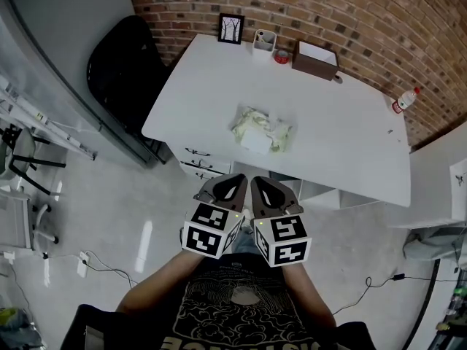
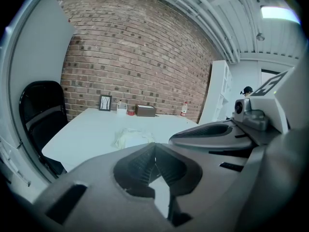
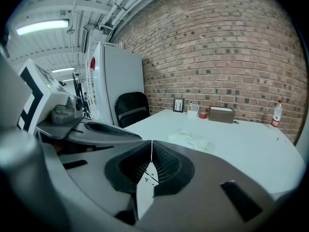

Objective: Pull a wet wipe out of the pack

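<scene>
A pale green and white wet wipe pack [image 1: 260, 130] lies near the middle of the white table [image 1: 350, 144]; it also shows in the left gripper view [image 2: 130, 137] and the right gripper view [image 3: 190, 139]. Both grippers hang side by side in front of the table's near edge, well short of the pack. My left gripper [image 1: 232, 181] is shut with nothing in it, jaws meeting [image 2: 154, 146]. My right gripper [image 1: 257, 184] is shut and empty too, jaws touching [image 3: 151, 143].
At the table's far edge stand a small picture frame [image 1: 230, 28], a white cup [image 1: 264, 41], a red tape roll [image 1: 282, 56] and a brown box [image 1: 315, 60]. A bottle [image 1: 406, 100] stands at the right. A black chair [image 1: 120, 64] sits left of the table.
</scene>
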